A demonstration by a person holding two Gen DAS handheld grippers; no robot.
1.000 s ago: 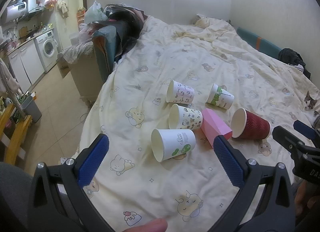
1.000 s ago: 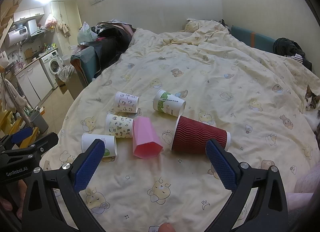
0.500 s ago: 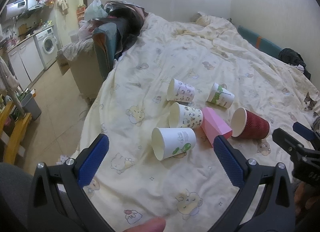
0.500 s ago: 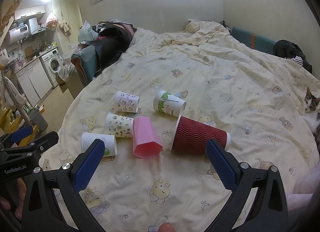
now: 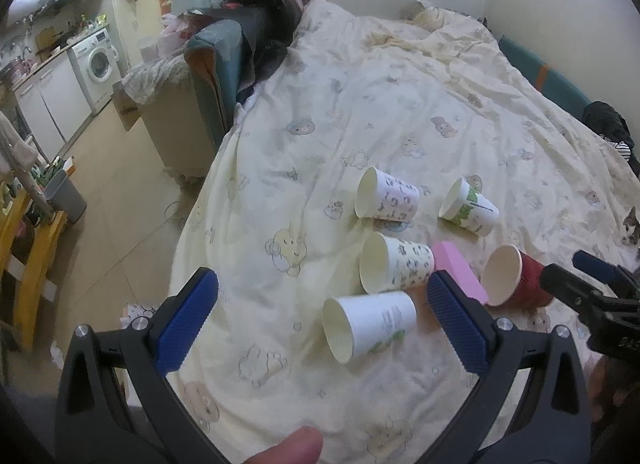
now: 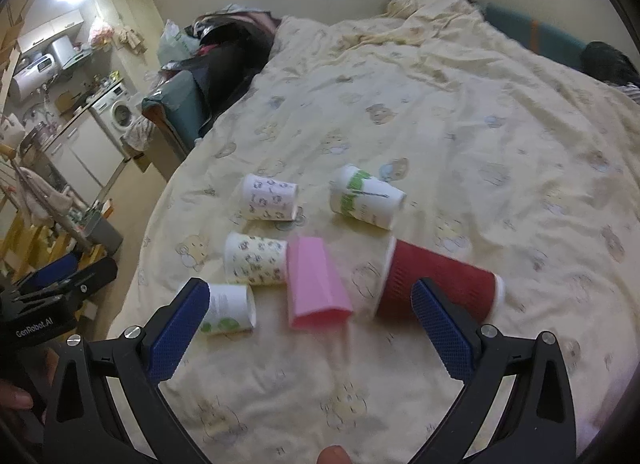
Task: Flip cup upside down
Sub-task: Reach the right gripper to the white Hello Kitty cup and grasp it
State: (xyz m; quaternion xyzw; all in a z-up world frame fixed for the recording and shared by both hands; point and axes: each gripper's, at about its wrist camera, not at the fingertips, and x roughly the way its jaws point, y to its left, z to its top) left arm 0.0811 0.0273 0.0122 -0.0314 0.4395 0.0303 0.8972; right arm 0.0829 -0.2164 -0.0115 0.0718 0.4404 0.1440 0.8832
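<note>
Several cups lie on their sides on the yellow bedspread [image 5: 380, 123]. The nearest white cup with green print [image 5: 368, 324] lies between the fingers of my open left gripper [image 5: 324, 320], mouth towards me. Behind it lie a patterned cup [image 5: 396, 262], a pink cup [image 5: 458, 270], a red ribbed cup [image 5: 514, 282] and two more white cups [image 5: 386, 199] [image 5: 470, 205]. My open right gripper [image 6: 312, 328] hovers just short of the pink cup [image 6: 316, 284] and the red cup [image 6: 436, 284]. Both grippers are empty.
The bed's left edge drops to a tiled floor [image 5: 112, 232]. A sofa piled with clothes [image 5: 224, 63] stands past the bed's corner. A cat [image 5: 632, 223] lies at the right edge. The other gripper shows at the right of the left wrist view [image 5: 592, 296].
Both grippers have moved forward and lower towards the cups. The left one now brackets the nearest white cup. No cup has moved.
</note>
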